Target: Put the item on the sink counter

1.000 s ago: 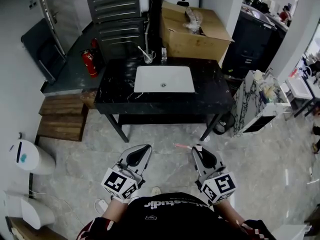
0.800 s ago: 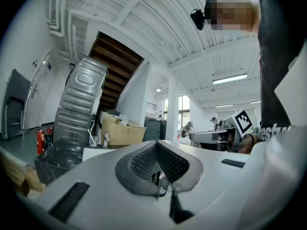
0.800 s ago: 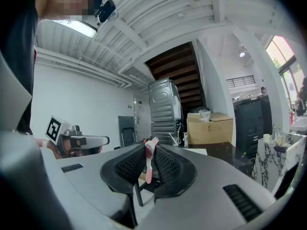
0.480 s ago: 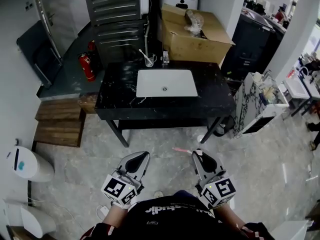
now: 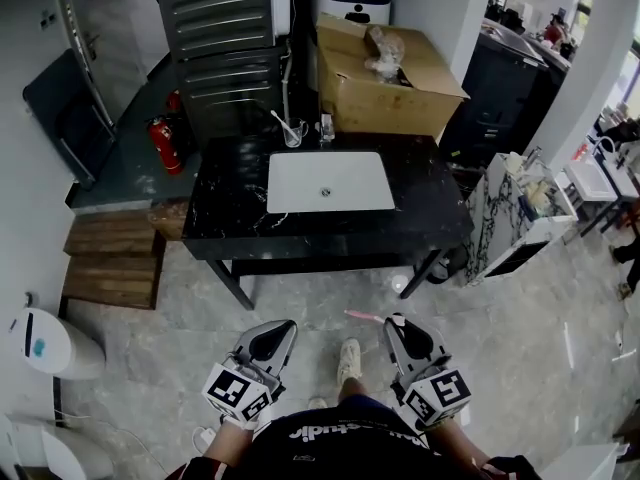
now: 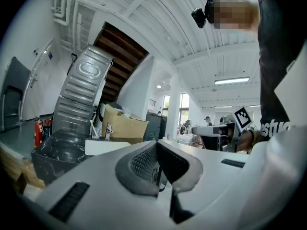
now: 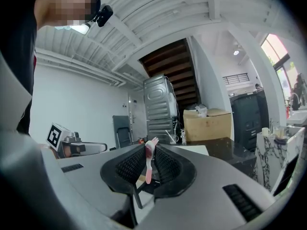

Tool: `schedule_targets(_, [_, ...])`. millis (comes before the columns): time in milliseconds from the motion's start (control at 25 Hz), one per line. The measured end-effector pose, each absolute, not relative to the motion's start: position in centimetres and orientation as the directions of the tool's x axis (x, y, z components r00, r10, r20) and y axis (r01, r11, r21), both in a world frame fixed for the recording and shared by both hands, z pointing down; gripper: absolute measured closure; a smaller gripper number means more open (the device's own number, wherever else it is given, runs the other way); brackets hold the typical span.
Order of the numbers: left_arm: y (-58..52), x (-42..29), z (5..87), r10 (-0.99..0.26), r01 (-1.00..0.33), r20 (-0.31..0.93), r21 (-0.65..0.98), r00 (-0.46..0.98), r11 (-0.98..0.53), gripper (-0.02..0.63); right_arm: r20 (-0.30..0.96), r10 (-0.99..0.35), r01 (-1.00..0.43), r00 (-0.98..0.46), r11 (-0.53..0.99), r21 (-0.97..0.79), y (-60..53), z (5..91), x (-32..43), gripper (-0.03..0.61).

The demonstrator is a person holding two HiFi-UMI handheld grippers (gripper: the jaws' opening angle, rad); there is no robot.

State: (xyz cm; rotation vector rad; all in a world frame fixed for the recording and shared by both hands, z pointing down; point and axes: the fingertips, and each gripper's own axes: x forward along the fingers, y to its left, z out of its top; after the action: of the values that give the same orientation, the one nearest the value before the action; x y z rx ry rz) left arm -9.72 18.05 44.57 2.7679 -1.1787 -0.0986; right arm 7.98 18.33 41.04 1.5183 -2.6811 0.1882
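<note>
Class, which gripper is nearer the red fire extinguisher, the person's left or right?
Left. The left gripper sits below and right of the fire extinguisher in the head view; the right gripper lies farther to the right.

An open industrial workspace: a black marble bench (image 5: 225,213) with a white basin (image 5: 330,181) stands free at centre on a stone floor (image 5: 520,318), with a cardboard box (image 5: 385,93) upper centre, a fire extinguisher (image 5: 163,143) upper left and bare ceiling beams (image 7: 192,8) overhead.
</note>
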Motion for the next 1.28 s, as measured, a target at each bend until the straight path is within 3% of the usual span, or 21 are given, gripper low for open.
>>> schedule_targets(800, [-5.2,-0.5,41.1,-0.752,-0.749,0.008,0.090,0.659,-0.656,0.598,0.070,-0.814,-0.813,-0.576,0.563,-0.147,-7.0,40.3,16.5,0.503])
schedule_targets(1280, [-10.3,3.5,40.2,-0.778,-0.780,0.051,0.030,0.626,-0.626,0.598,0.000,-0.776,-0.761,-0.631,0.619,-0.191,-14.0,39.2,19.9,0.503])
